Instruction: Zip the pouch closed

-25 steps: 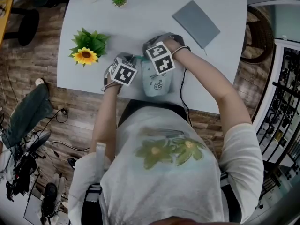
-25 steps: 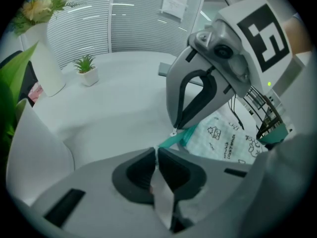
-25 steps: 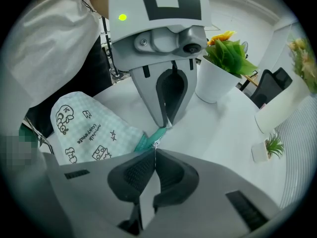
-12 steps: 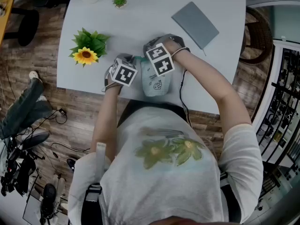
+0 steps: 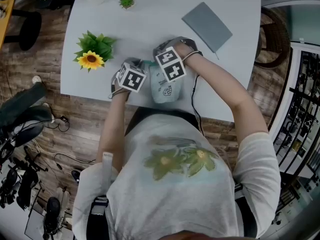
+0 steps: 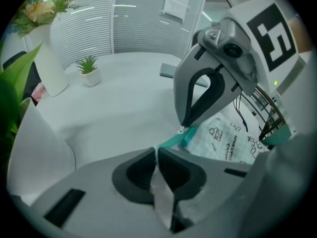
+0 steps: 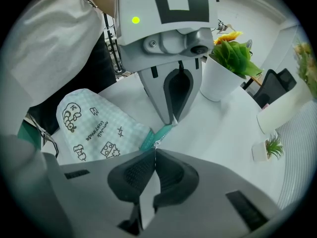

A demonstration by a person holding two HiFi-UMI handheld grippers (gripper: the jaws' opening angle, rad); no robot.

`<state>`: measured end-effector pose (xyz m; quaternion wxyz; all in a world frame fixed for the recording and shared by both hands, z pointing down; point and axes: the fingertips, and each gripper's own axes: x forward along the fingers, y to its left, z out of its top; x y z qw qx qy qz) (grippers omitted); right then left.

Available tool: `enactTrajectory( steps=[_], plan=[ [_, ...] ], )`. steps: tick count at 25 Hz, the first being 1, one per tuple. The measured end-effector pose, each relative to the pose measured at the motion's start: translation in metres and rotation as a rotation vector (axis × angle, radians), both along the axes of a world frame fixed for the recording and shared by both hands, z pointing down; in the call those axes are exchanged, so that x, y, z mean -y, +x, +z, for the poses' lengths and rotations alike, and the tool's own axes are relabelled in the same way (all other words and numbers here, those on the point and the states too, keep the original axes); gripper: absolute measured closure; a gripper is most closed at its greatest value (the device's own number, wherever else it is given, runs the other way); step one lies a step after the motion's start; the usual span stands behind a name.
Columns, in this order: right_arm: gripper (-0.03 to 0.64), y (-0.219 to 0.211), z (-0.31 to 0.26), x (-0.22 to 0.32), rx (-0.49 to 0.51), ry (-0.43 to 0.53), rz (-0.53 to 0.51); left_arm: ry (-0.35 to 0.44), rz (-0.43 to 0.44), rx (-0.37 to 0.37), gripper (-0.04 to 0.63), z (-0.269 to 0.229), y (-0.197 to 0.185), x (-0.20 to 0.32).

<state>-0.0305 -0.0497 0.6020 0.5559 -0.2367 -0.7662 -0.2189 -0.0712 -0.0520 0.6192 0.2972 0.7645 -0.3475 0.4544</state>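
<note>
Right, your left gripper [image 6: 157, 152] has its jaws pressed together on the loose tail of the teal zip tape [image 6: 173, 141], nipping it right at the tips. Now across that short stretch of tape, your right gripper [image 7: 154, 152] is clamped too, jaws tight together with the little silver zip pull [image 6: 182, 130] caught at their very end. You've got the tape drawn out straight between the two sets of tips, and both tools are tipped steeply down at the desk [image 5: 150, 29], sitting close side by side. Follow the tape back and it runs into the pouch [image 5: 166, 88], pale checked fabric with small dark doodles, lying flat beside your right gripper and reaching toward the desk's near edge, roughly midway along it. How far the zip is shut you can't tell from these views, since the tools cover the mouth. Further out, a sunflower [image 5: 91, 59] with green leaves sits toward the left edge, a small potted plant [image 5: 127, 0] stands by the far edge, and a grey notebook [image 5: 207, 25] lies at an angle toward the far right corner, all well apart from the pouch.
</note>
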Motion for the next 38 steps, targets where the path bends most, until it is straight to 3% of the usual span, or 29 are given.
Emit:
enactTrajectory(
  steps=[18,38],
  plan=[
    [0.598,0.007,-0.003,-0.003,-0.050,0.017,-0.047,0.004,-0.001,0.003,0.571,0.003,-0.001,0.001],
    [0.598,0.022,-0.003,-0.003,-0.090,0.012,-0.030,-0.006,-0.007,-0.005,0.571,0.003,0.000,-0.001]
  ],
)
